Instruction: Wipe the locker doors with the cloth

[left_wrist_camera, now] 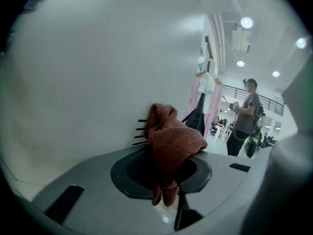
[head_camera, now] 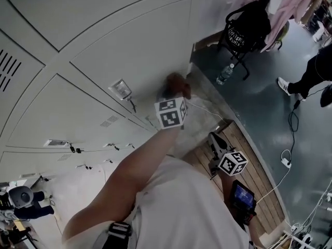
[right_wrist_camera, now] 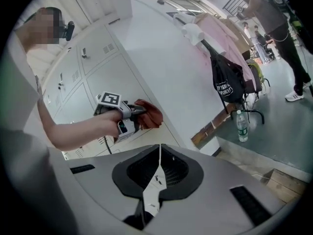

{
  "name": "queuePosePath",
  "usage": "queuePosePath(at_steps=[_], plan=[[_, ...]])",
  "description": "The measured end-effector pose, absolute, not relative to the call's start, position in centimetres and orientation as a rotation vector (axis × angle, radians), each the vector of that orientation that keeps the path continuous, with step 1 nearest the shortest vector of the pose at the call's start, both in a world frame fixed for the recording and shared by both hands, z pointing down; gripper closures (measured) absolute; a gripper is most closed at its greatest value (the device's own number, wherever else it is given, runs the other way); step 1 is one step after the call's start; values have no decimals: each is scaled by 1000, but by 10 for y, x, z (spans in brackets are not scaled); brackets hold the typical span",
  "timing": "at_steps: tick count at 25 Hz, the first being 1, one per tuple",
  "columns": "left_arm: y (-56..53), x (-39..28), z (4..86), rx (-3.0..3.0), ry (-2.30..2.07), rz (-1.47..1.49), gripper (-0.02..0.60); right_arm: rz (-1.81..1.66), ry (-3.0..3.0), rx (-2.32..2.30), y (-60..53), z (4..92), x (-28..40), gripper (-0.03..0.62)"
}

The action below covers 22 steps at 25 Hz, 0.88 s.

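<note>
Rust-brown cloth (left_wrist_camera: 172, 142) is clamped in left gripper (head_camera: 173, 92) at locker door (head_camera: 129, 40), frame centre; right gripper (head_camera: 217, 140), lower right, is held with jaws together

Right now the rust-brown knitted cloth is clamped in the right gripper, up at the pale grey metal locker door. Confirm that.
Wrong gripper: the rust-brown knitted cloth is clamped in the left gripper, as the left gripper view shows; the right gripper is shut, empty. It is indeed up at the pale grey metal locker door.
</note>
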State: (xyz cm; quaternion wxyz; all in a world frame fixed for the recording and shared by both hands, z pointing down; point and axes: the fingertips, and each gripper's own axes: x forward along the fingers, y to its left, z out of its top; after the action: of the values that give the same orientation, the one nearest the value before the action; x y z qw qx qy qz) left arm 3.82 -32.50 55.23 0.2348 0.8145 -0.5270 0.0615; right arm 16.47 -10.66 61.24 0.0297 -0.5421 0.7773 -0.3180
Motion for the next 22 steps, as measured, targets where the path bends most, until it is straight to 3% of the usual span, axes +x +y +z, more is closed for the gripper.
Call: queuePosePath(at_steps=[13,22], plan=[[-246,-136,575,2107,-1731,216,502,-1013,2631,-1421,-110,618,106,574],[-239,-160,484,2340,-1980,401,502,-1016,2685,-1320,-112,622,81,574]])
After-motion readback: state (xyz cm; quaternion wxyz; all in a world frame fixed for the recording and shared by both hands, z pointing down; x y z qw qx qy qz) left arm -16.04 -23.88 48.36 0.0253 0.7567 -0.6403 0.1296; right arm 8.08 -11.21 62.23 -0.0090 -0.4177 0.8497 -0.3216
